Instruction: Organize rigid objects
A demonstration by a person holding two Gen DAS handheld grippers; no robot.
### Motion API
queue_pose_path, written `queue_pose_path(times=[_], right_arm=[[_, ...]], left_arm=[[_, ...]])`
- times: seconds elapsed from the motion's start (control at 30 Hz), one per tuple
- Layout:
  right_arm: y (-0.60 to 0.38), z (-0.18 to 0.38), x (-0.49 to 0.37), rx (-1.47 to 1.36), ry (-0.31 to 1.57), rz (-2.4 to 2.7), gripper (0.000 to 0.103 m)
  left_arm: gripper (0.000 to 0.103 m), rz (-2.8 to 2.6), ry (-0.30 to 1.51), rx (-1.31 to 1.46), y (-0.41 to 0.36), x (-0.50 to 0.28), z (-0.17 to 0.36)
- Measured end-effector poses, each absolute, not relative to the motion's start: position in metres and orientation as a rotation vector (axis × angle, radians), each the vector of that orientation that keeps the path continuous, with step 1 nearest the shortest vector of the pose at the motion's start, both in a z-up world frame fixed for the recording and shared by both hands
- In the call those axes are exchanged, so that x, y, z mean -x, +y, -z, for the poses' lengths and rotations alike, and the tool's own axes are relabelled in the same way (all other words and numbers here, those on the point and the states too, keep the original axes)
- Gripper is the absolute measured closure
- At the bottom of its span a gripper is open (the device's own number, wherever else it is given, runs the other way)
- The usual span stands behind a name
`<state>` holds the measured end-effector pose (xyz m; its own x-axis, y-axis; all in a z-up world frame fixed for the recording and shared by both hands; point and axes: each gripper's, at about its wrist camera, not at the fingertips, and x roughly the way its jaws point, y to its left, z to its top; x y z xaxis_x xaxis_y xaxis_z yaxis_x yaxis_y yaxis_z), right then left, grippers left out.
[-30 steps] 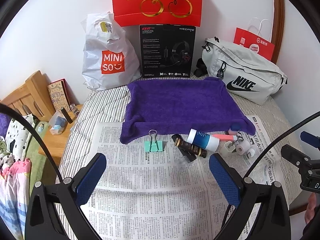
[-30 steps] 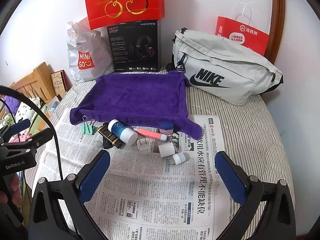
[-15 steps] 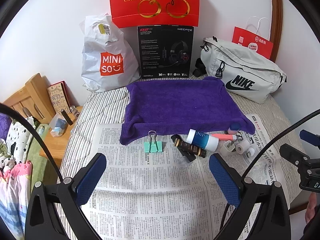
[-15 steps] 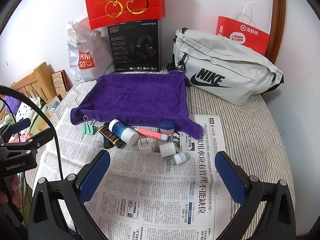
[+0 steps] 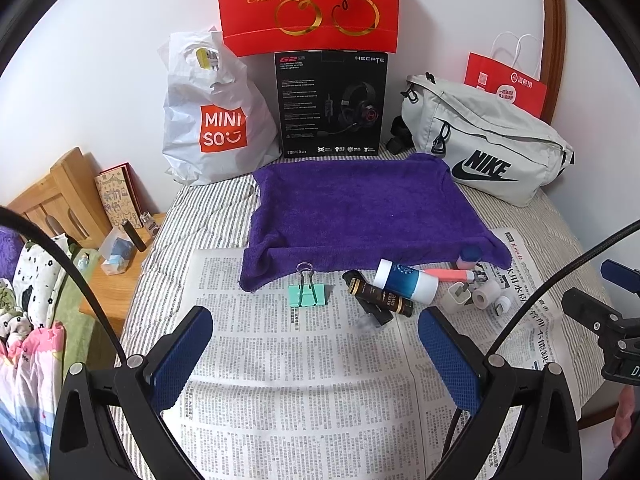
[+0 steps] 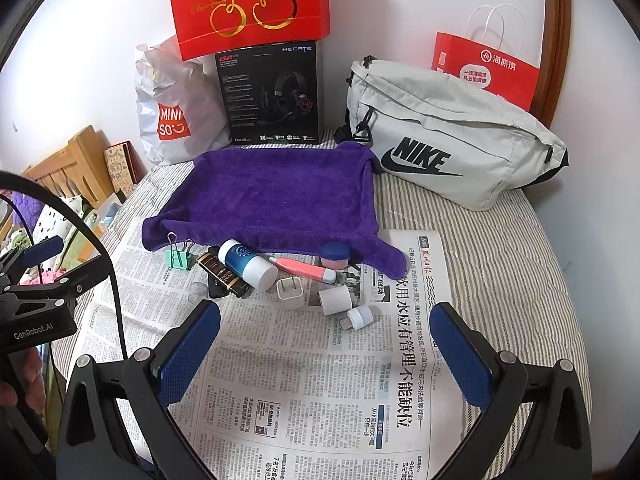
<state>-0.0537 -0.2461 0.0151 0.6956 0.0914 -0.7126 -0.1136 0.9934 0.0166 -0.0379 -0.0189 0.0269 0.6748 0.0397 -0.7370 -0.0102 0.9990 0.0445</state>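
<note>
A row of small items lies on newspaper (image 5: pixel 304 368) along the near edge of a purple towel (image 5: pixel 356 208): a green binder clip (image 5: pixel 306 294), a dark brown tube (image 5: pixel 380 298), a blue-and-white bottle (image 5: pixel 408 282), a pink razor (image 6: pixel 304 269), a small pink-and-blue jar (image 6: pixel 335 255), a white charger plug (image 6: pixel 289 291), a white cylinder (image 6: pixel 335 299) and a small white adapter (image 6: pixel 359 316). My left gripper (image 5: pixel 316 356) is open and empty, short of the clip. My right gripper (image 6: pixel 326 350) is open and empty, short of the adapter.
Behind the towel stand a white Miniso bag (image 5: pixel 218 120), a black headset box (image 5: pixel 331 104), a red cherry bag (image 5: pixel 308 4), a grey Nike bag (image 5: pixel 486 148) and a red paper bag (image 6: pixel 490 70). A wooden side table (image 5: pixel 120 276) stands left of the striped bed.
Both views have shifted only slightly; the scene sits a touch lower and closer. Nothing on the newspaper has moved, and both grippers stay open.
</note>
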Motion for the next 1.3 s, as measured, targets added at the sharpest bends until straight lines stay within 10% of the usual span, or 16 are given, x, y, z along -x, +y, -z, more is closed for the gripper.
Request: queue_pose_path(times=[1.3], right_arm=[[-0.257, 0.071, -0.001, 0.034, 0.988, -0.086, 0.0]], left_arm=[[0.009, -0.014, 0.995, 0.017, 0.021, -0.071, 0.105]])
